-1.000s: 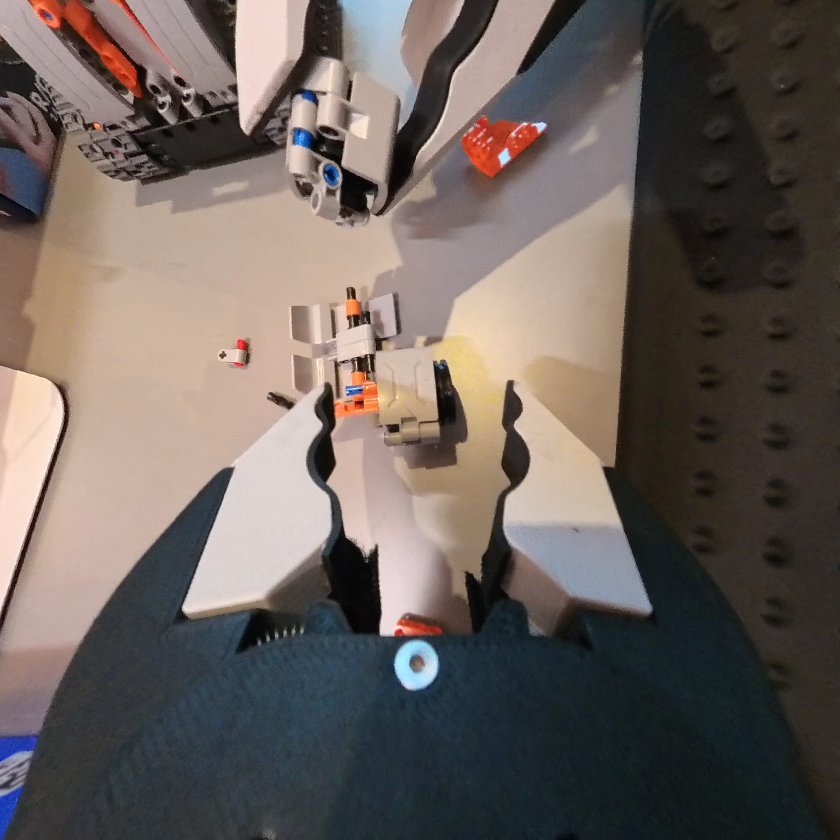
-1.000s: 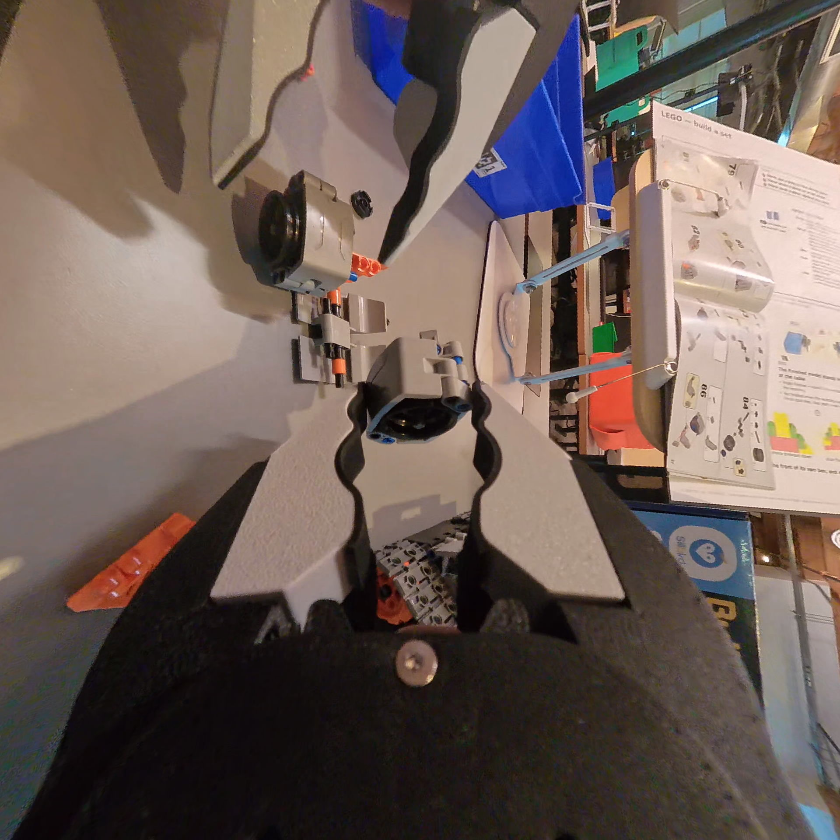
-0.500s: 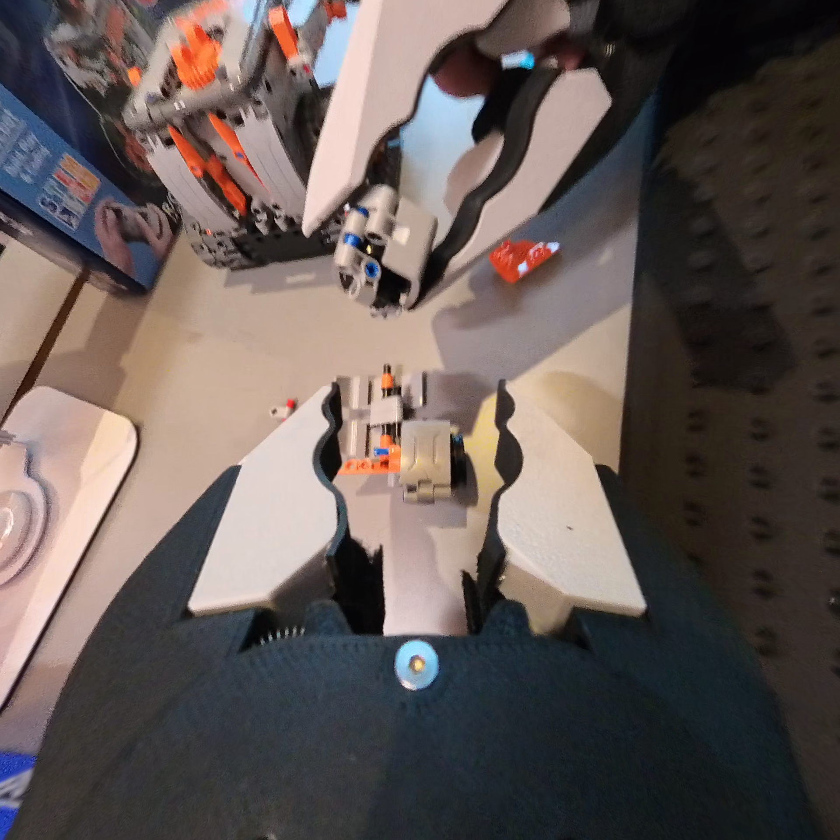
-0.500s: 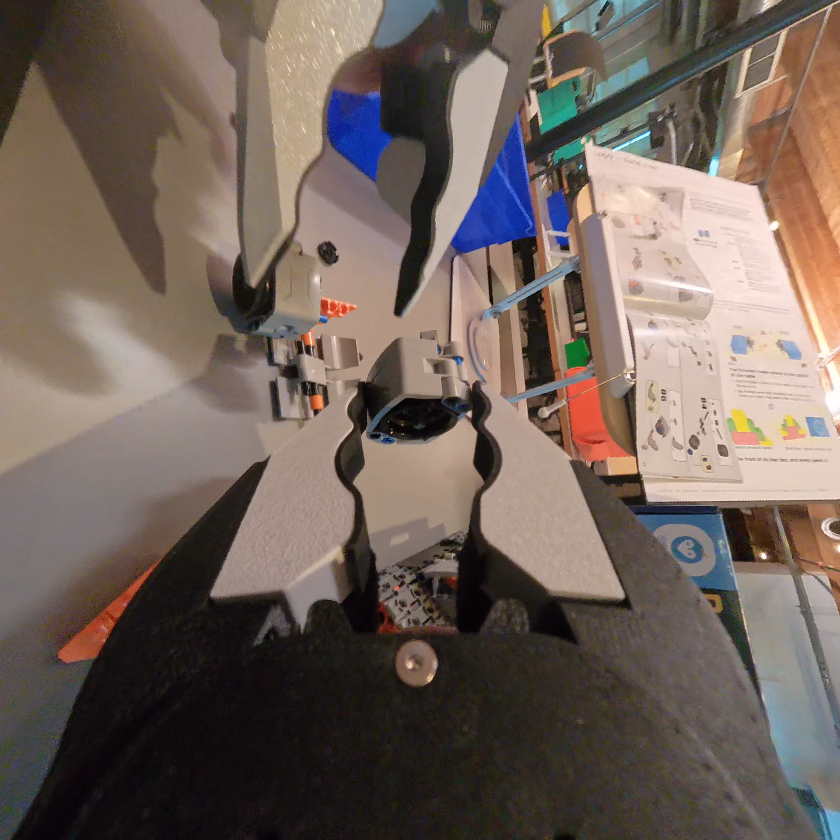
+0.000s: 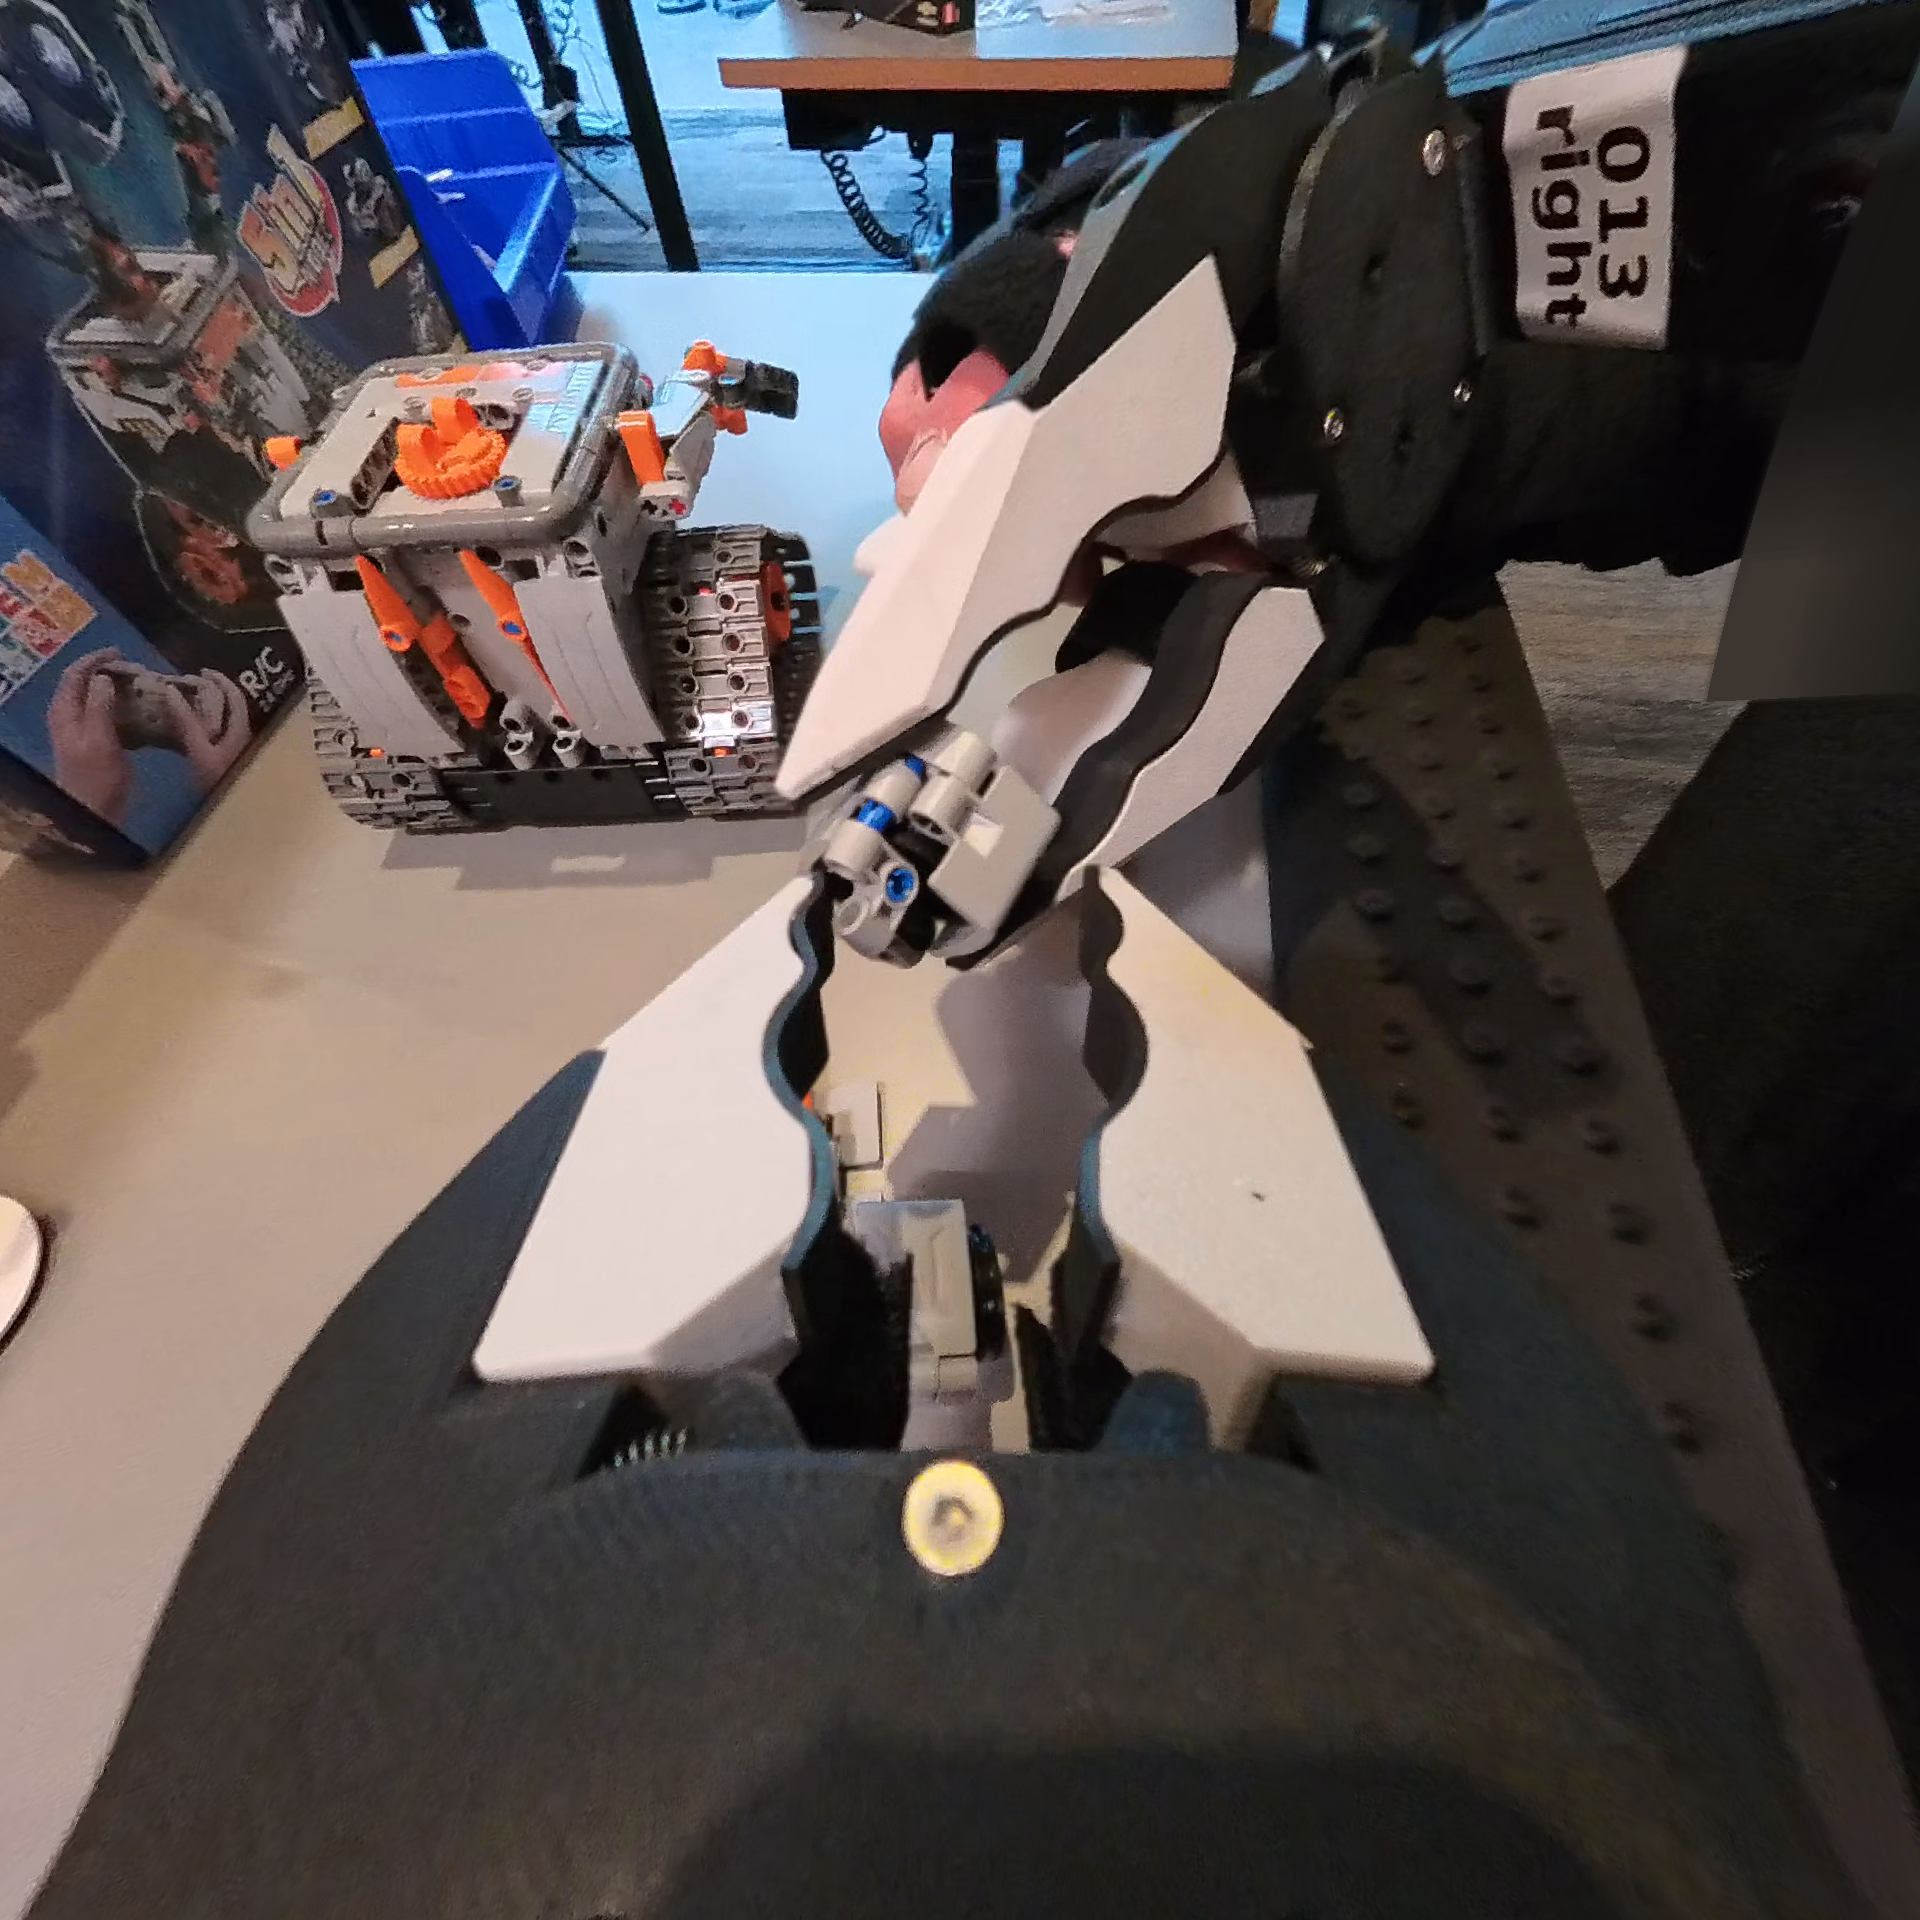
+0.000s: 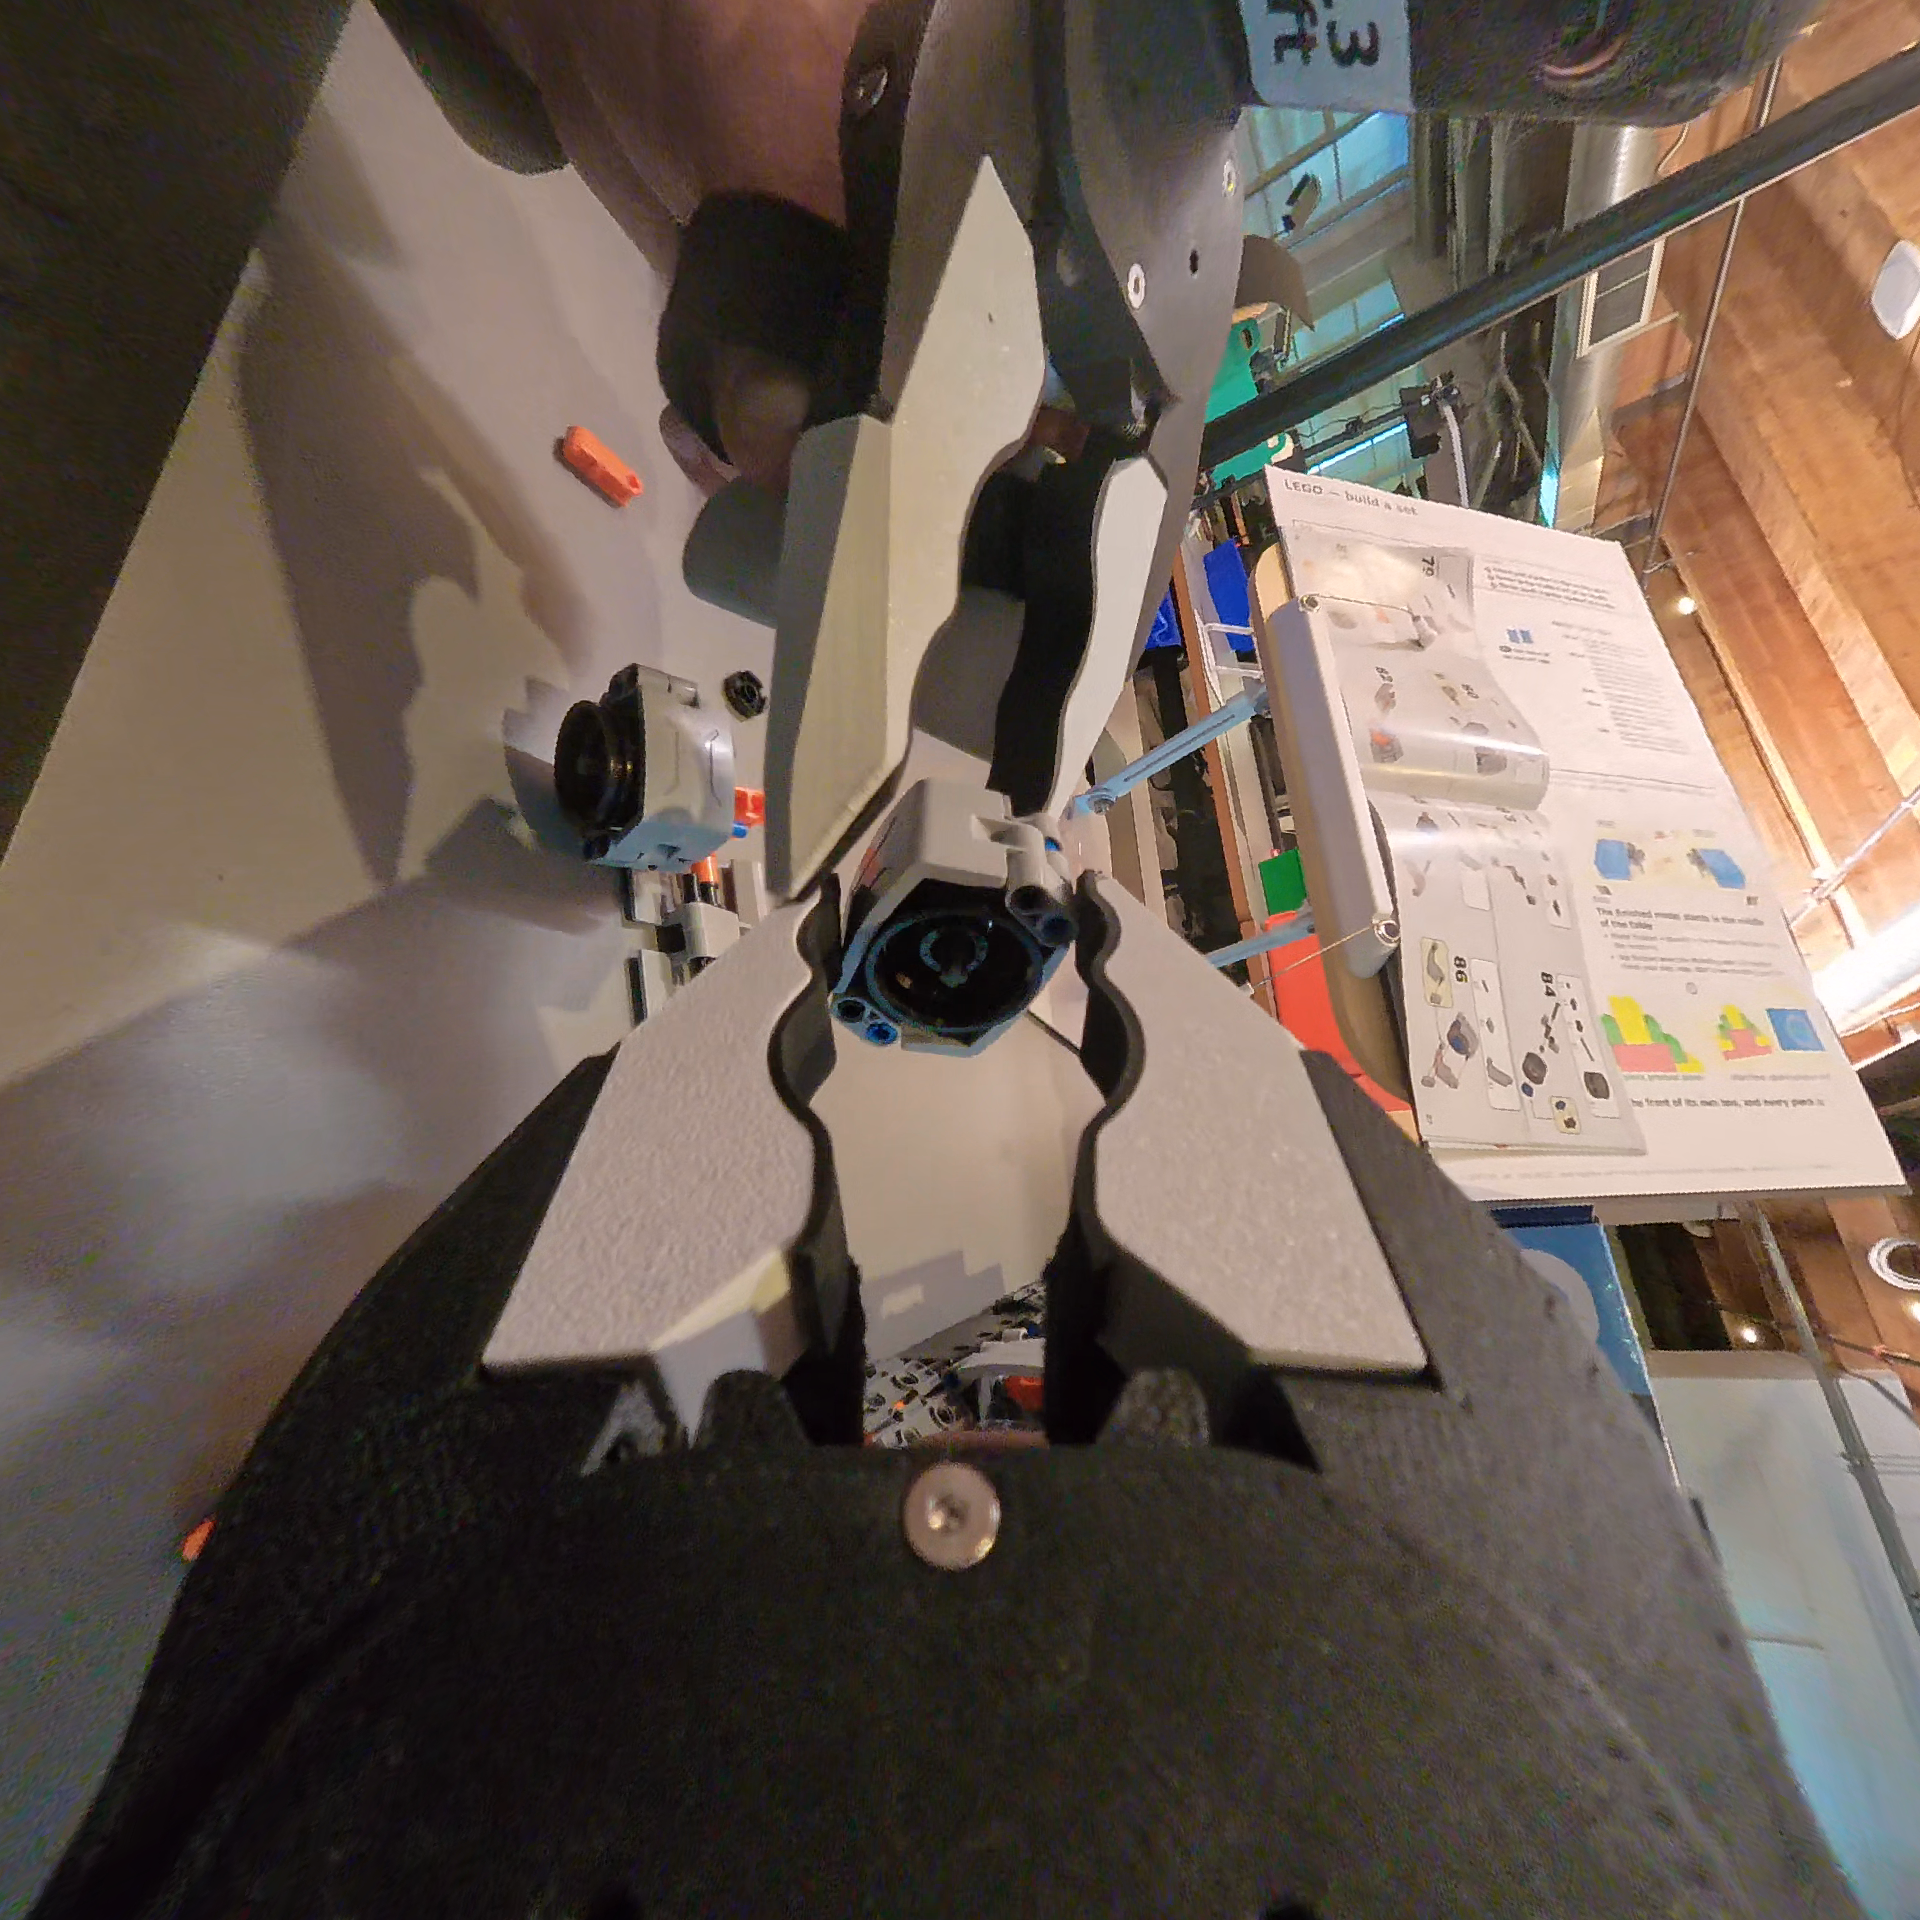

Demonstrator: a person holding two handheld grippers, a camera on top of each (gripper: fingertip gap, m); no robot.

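right tongs (image 6: 951, 914) clamped on grey motor block (image 6: 945, 940), held above counter (image 5: 312, 1039) | left tongs (image 5: 951, 914) spread apart, tips beside the block, possibly touching | block judged rigid, light, smooth; flat sides best gripped | tracked model (image 5: 540, 623) well apart

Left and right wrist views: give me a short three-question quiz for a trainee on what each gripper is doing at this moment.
1. True or false: the right gripper is shut on the grey motor block.
2. Pick one. The left gripper is: A) shut on a blue bin; B) open, with its fingertips either side of the grey motor block; C) lying flat on the table.
3. In the left wrist view, what stands on the table beyond both grippers, to the left?

Key: 1 true. 2 B. 3 the grey and orange tracked model.
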